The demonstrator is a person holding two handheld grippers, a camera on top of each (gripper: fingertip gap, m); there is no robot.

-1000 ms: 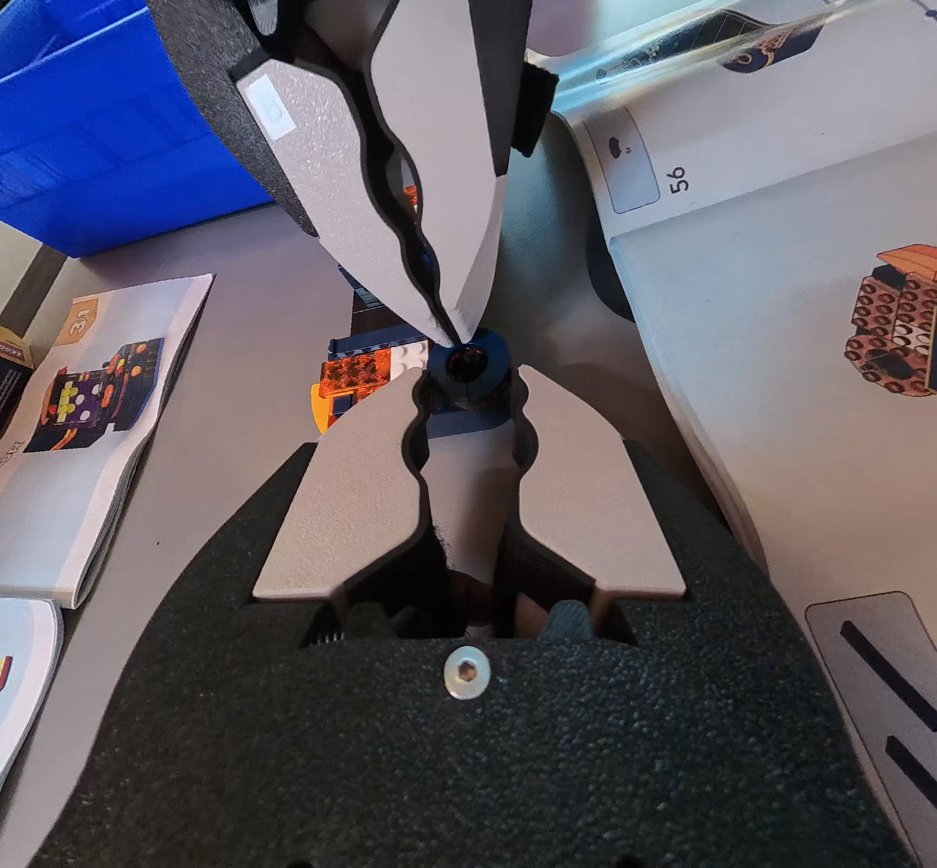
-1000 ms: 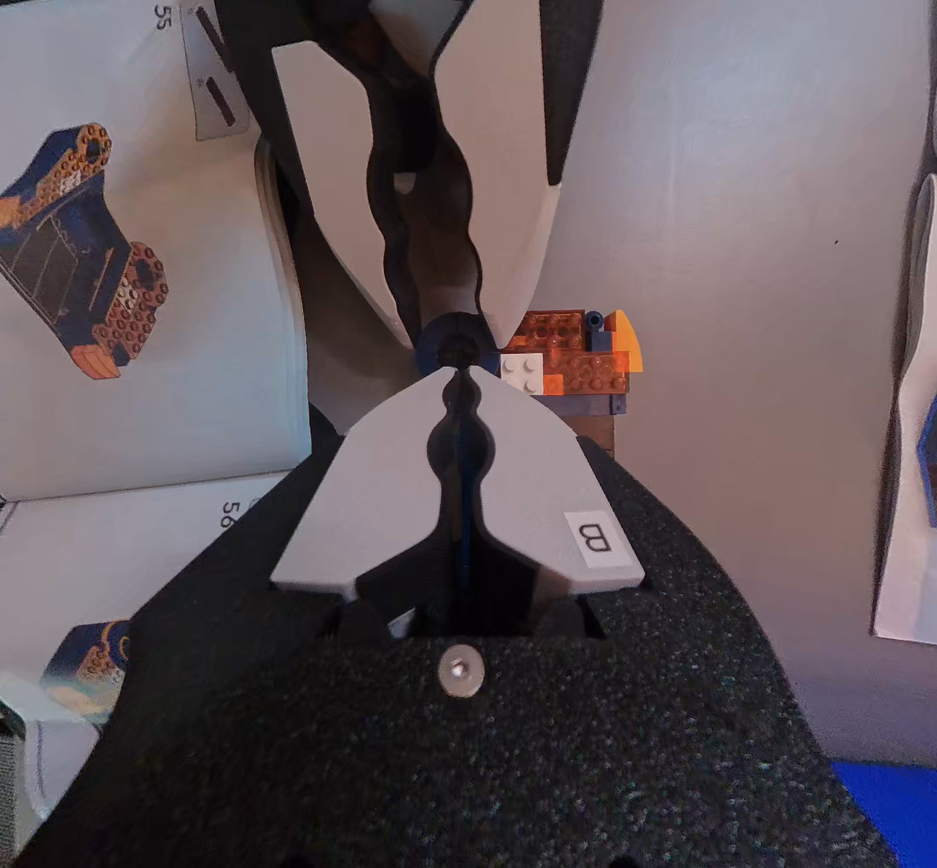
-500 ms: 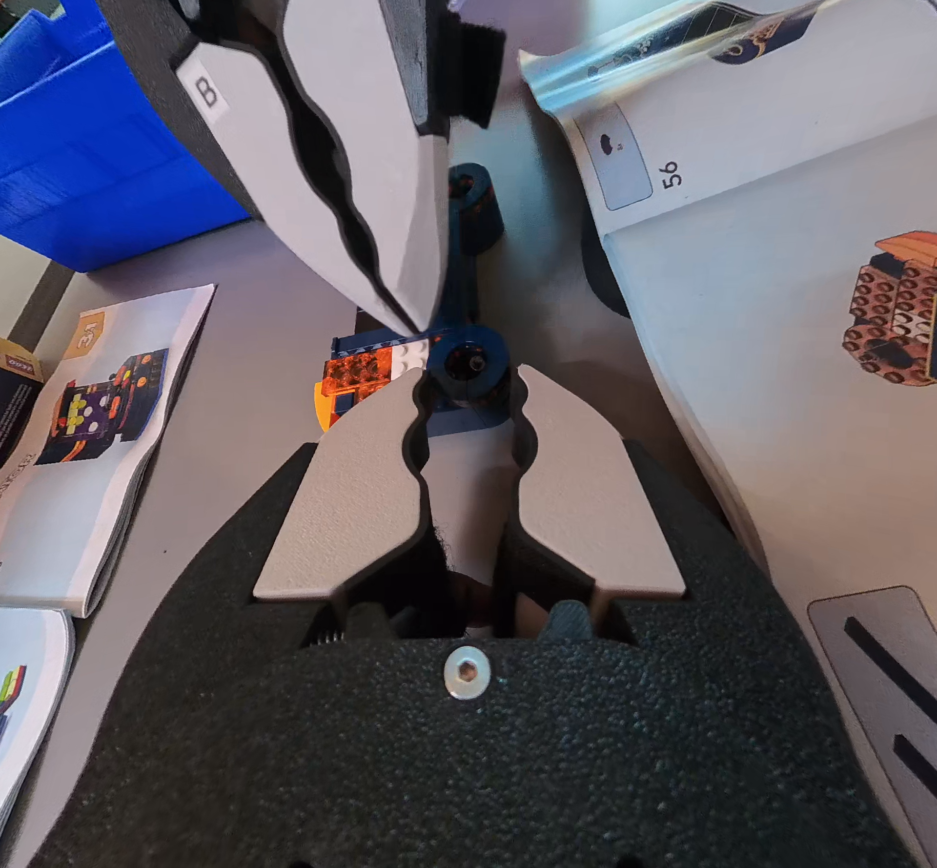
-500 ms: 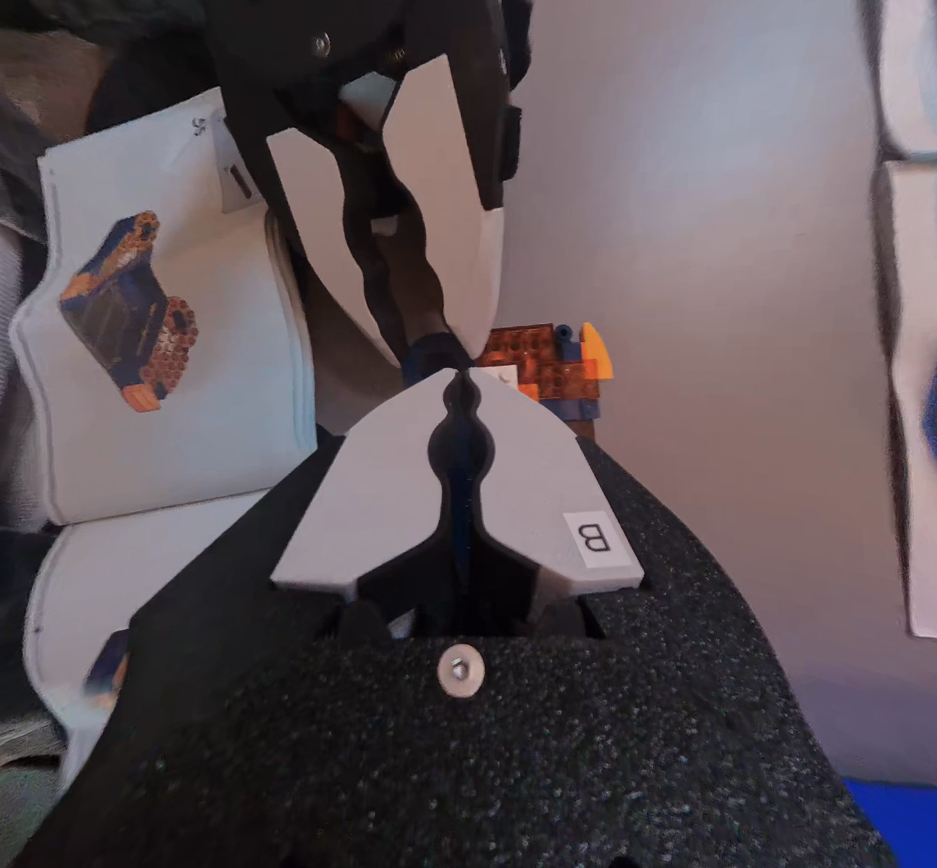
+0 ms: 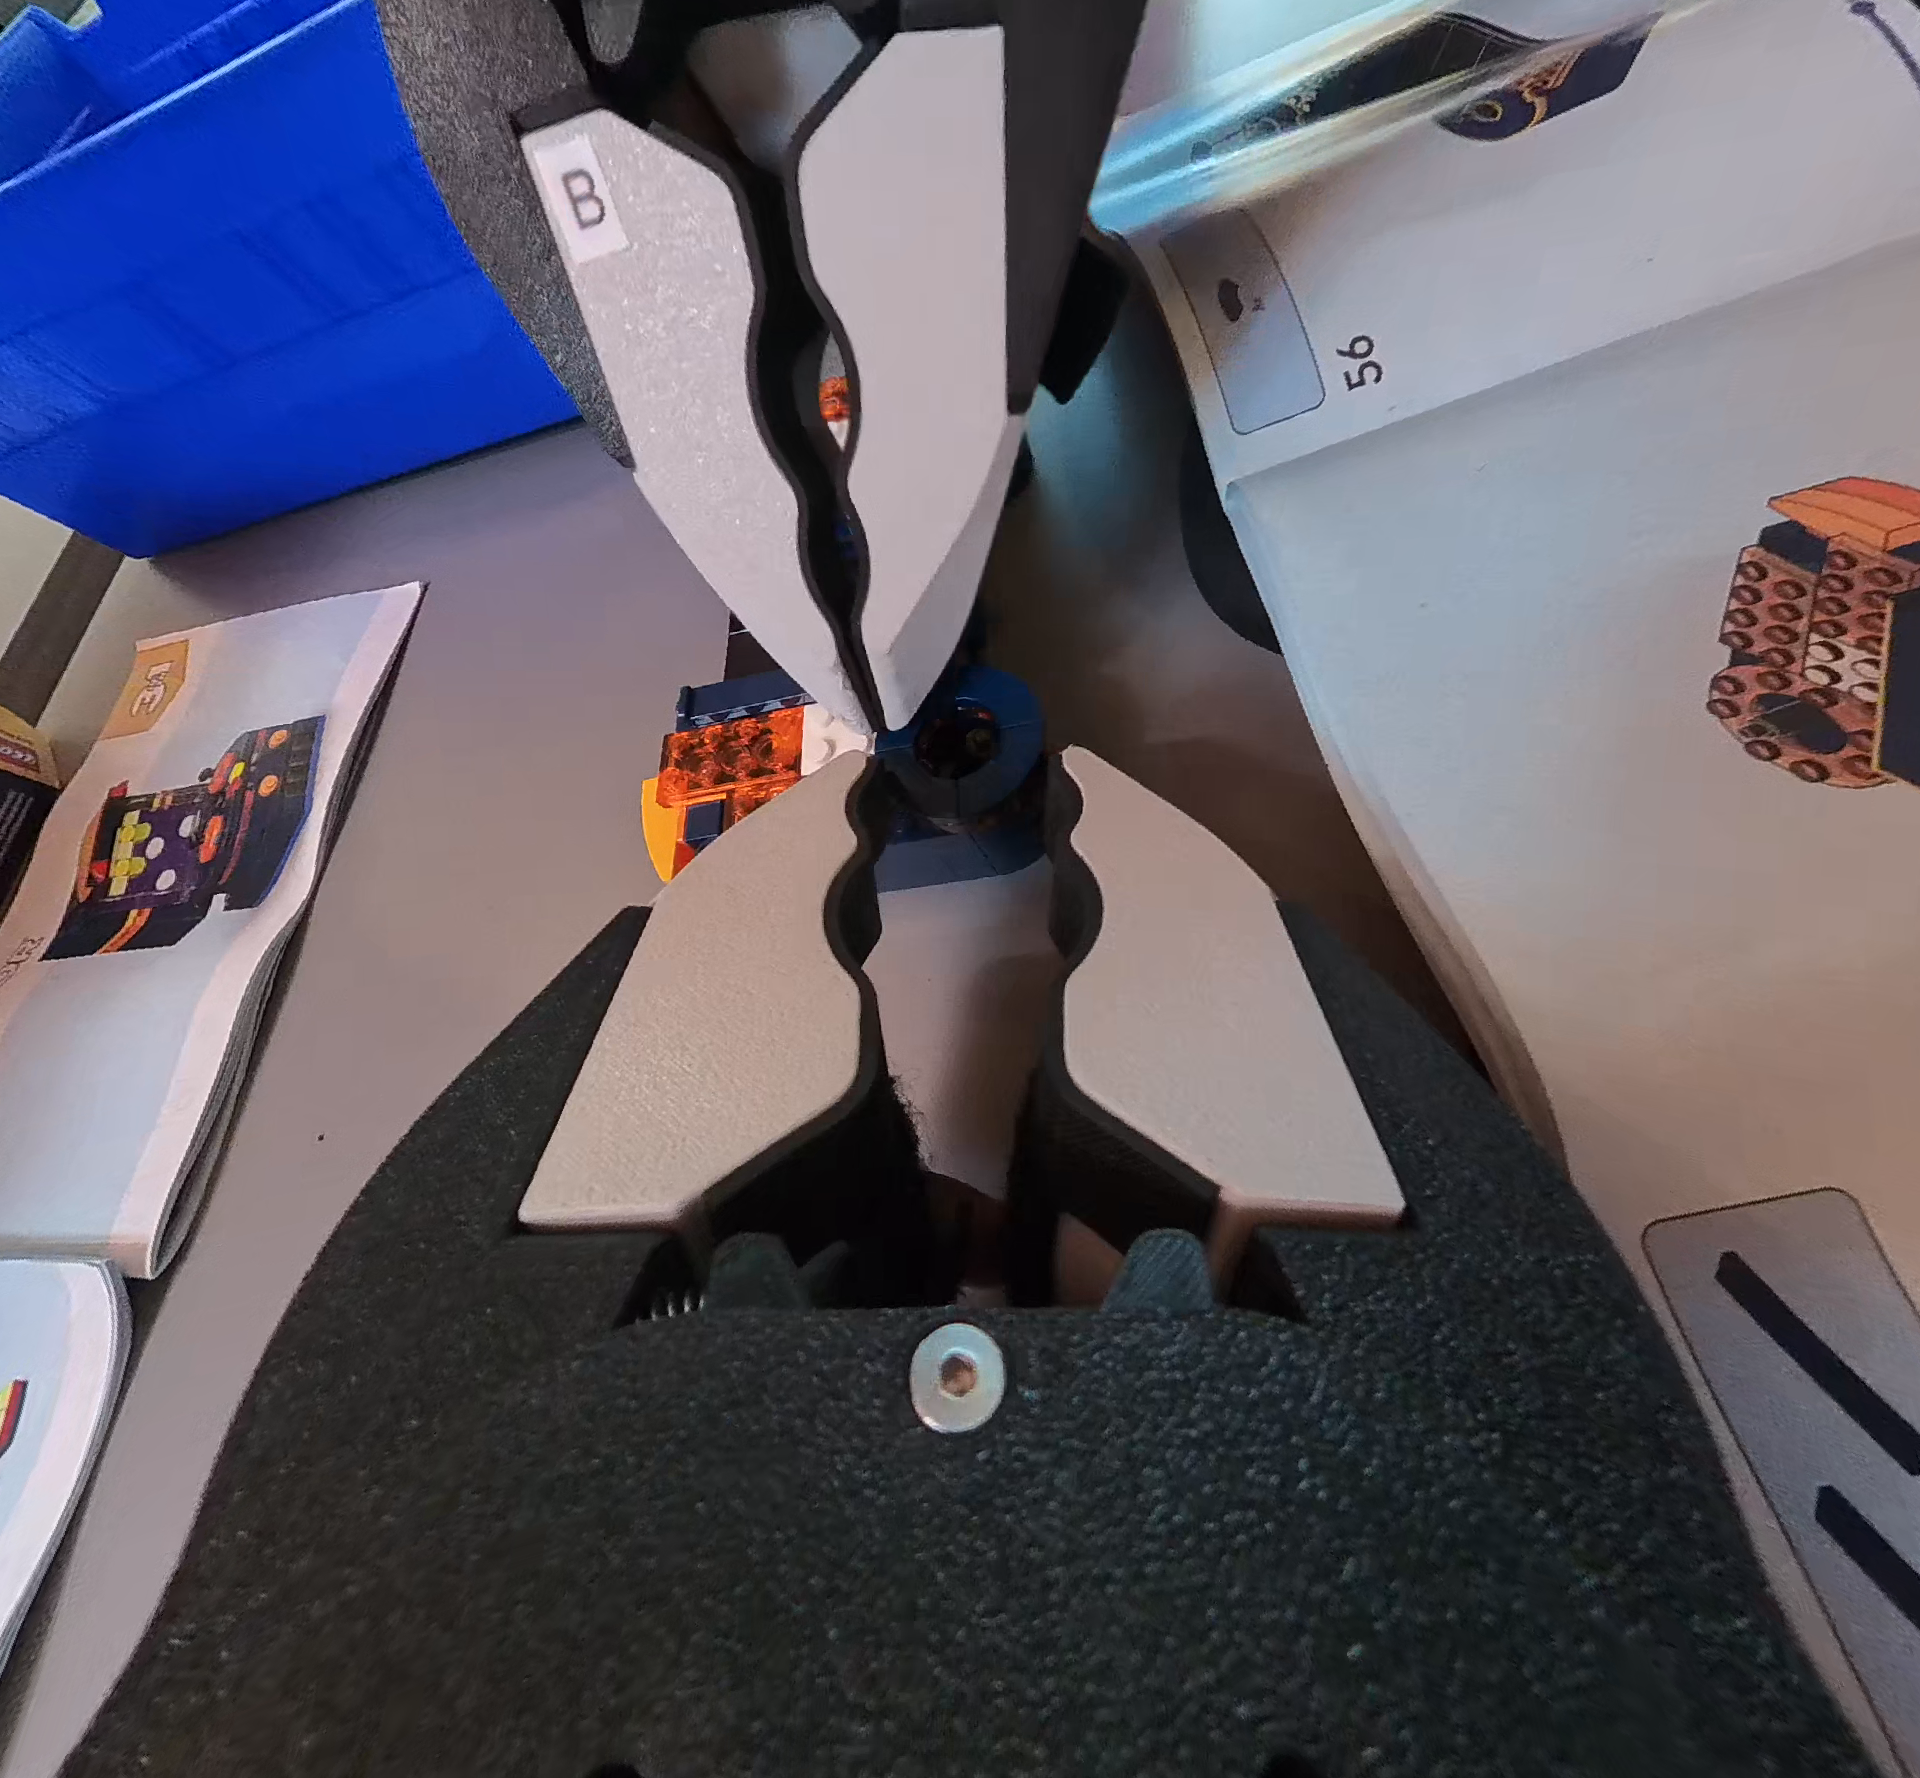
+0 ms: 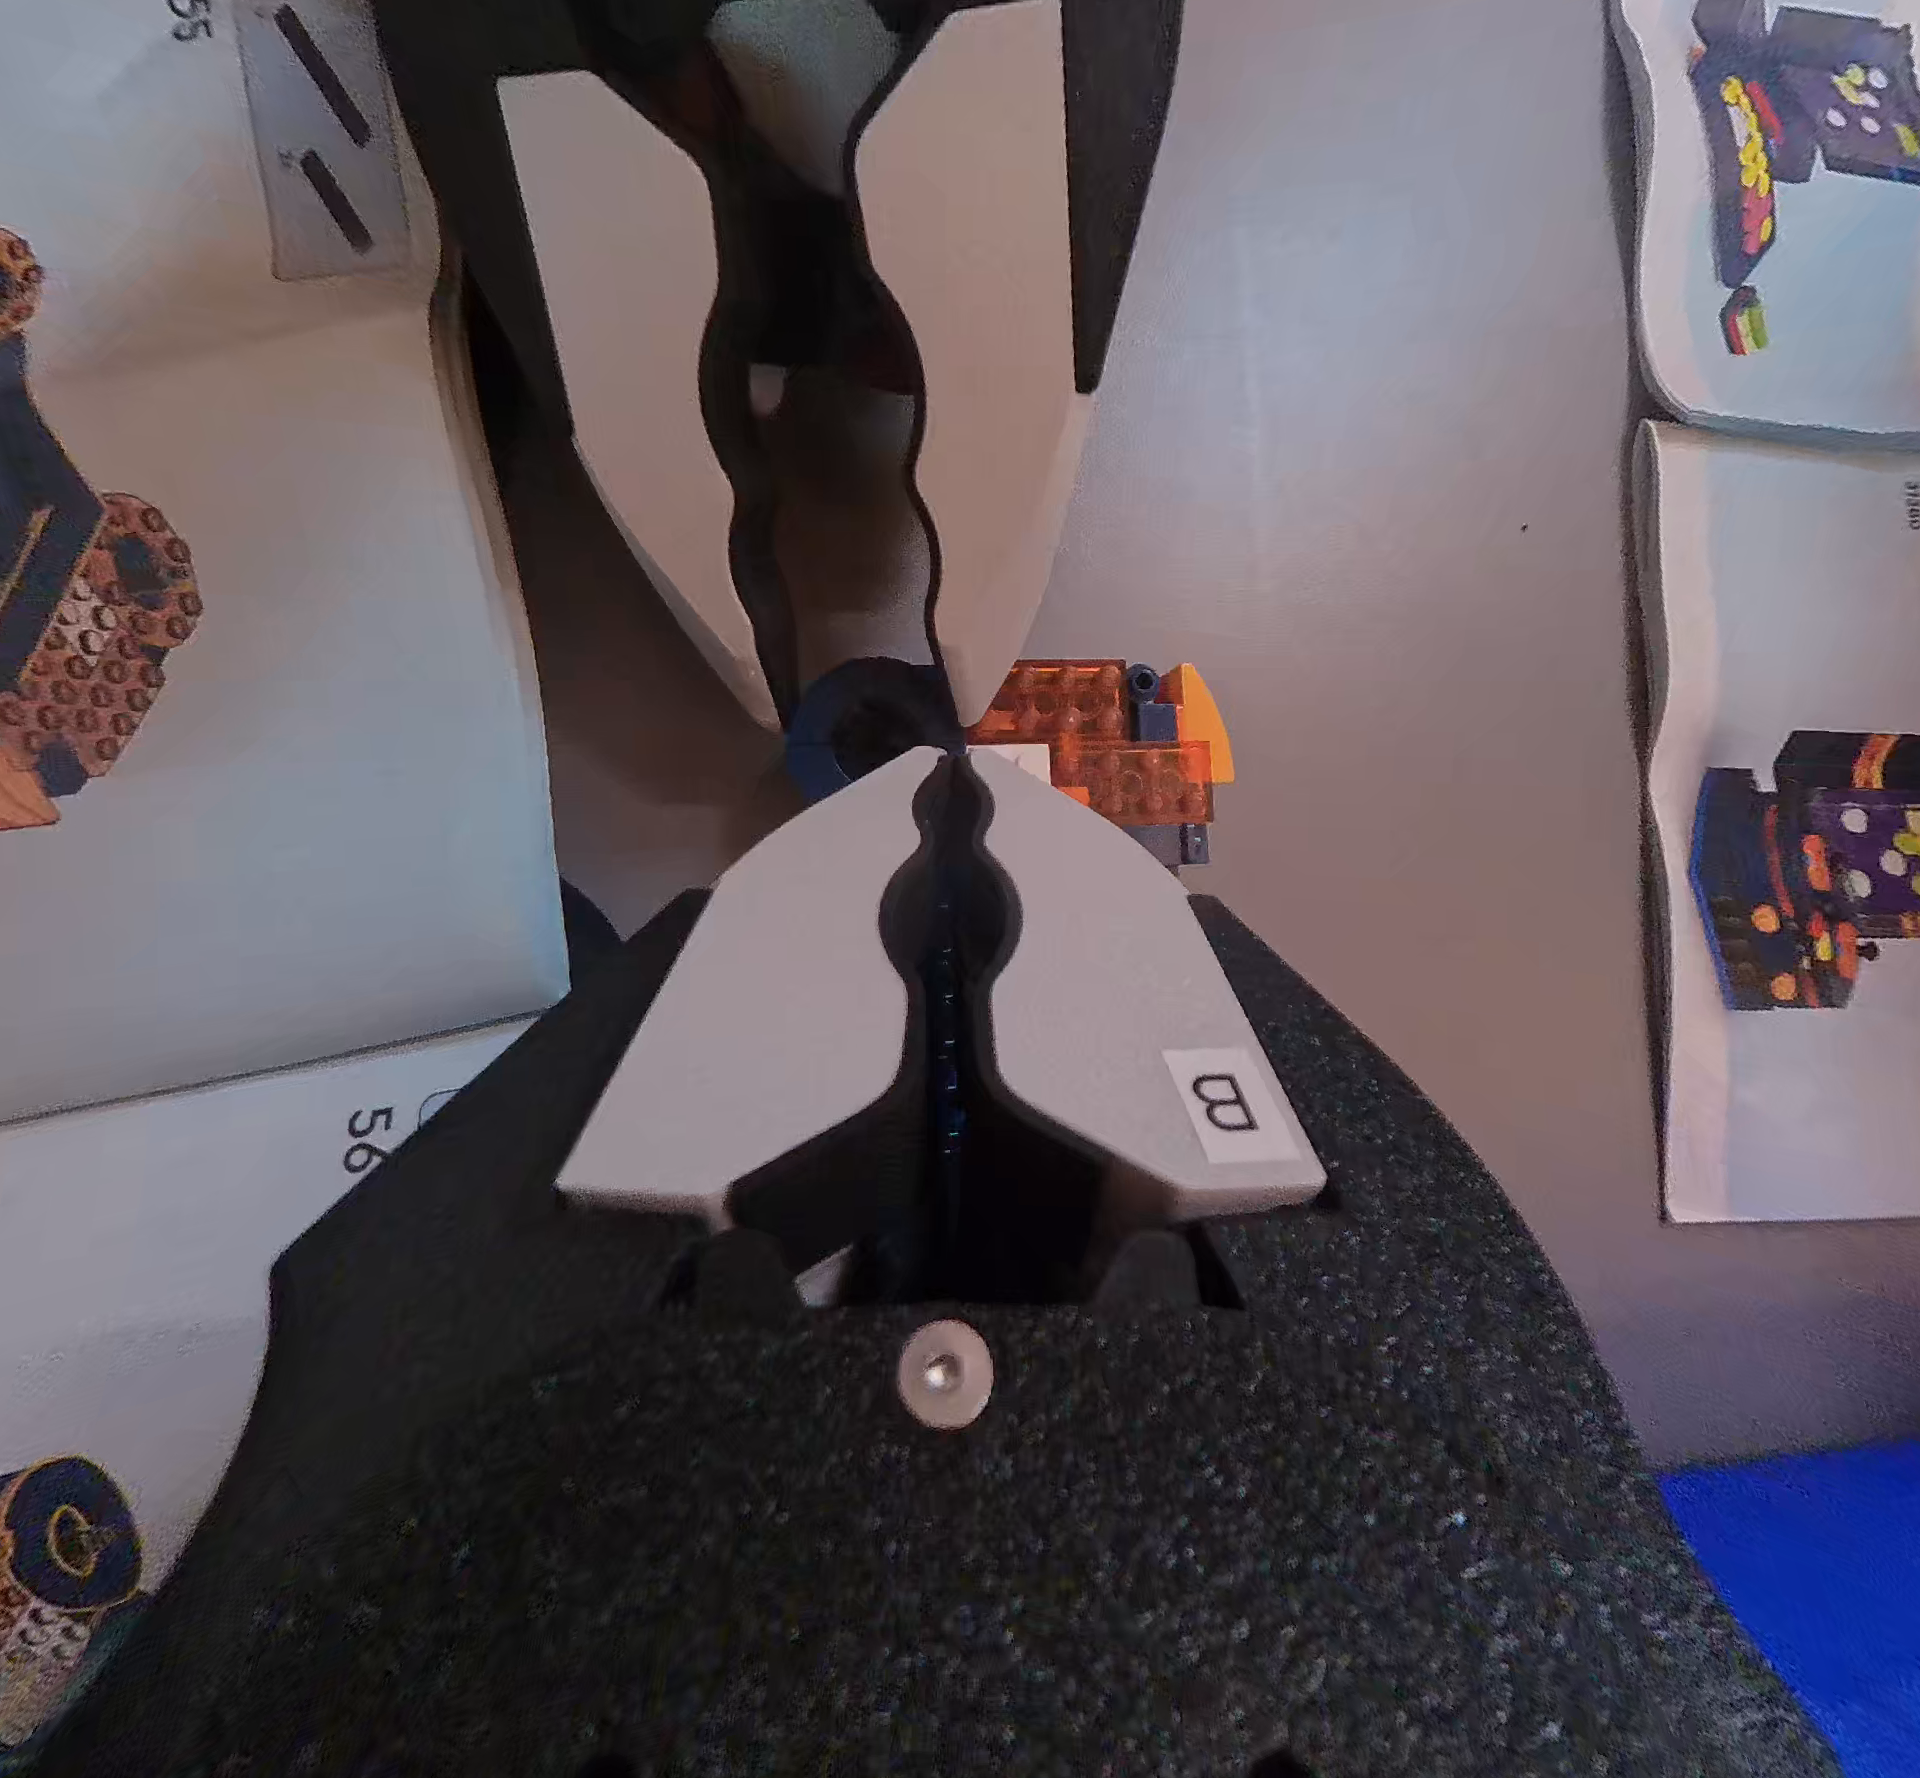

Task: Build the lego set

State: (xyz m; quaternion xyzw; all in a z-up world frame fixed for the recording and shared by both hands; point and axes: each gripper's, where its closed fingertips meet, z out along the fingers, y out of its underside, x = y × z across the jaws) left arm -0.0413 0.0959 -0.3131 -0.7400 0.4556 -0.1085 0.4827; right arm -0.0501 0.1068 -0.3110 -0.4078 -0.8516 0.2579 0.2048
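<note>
A small lego model of clear orange bricks [image 5: 732, 757] on dark blue ones has a dark blue round part [image 5: 961, 741] at one end. My left gripper [image 5: 961, 783] is shut on that round part, one finger on each side. My right gripper [image 5: 881, 726] comes in from the far side, shut, its tips touching the round part's edge. In the right wrist view my right gripper [image 6: 951, 760] shows a thin dark blue piece edge-on [image 6: 945, 1053] between its fingers. The left gripper [image 6: 868, 726], the round part [image 6: 831, 720] and the orange bricks [image 6: 1101, 741] lie just beyond its tips.
A large open instruction booklet [image 5: 1507, 689] lies right of the model and also shows in the right wrist view [image 6: 260, 689]. Smaller booklets [image 5: 187, 897] [image 6: 1787, 793] lie on the other side. A blue bin [image 5: 208, 274] stands behind them on the grey table [image 6: 1351, 378]. Only a small space, under 4 cm, lies between the two pairs of fingers.
Half a second ago my right gripper had swung off to the side of the round part. Now its tips are back against it. My left gripper has kept its hold.
</note>
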